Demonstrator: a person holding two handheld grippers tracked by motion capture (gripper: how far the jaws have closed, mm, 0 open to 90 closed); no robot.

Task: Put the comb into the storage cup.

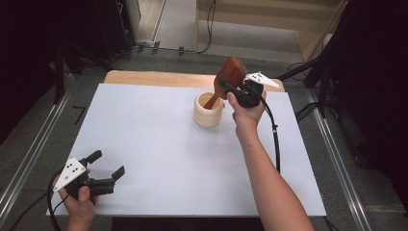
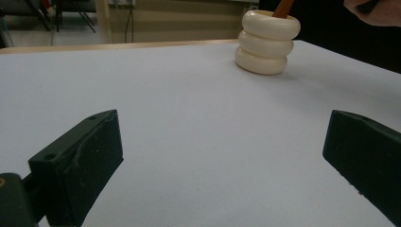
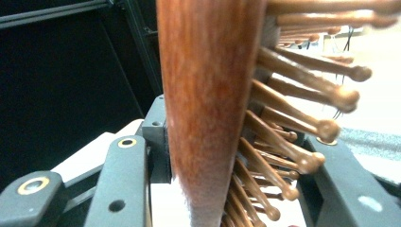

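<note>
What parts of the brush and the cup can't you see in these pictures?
- Tip of the hairbrush handle: high view, hidden inside the cream cup.
- Brush head: left gripper view, cut off by the top edge.
- Cup's inside: left gripper view, camera looks from too low.
- Whole brush shape: right gripper view, too close and blurred between the right hand-held gripper jaws.

White flat sheet (image 1: 159,144) covers the bench; light wooden bench edge (image 1: 159,78) shows along far side. Grey floor (image 1: 43,139) around it, metal rails (image 1: 29,159) on both sides, black cables (image 1: 209,29) trailing behind, pale wooden cabinet (image 1: 269,19) beyond.
</note>
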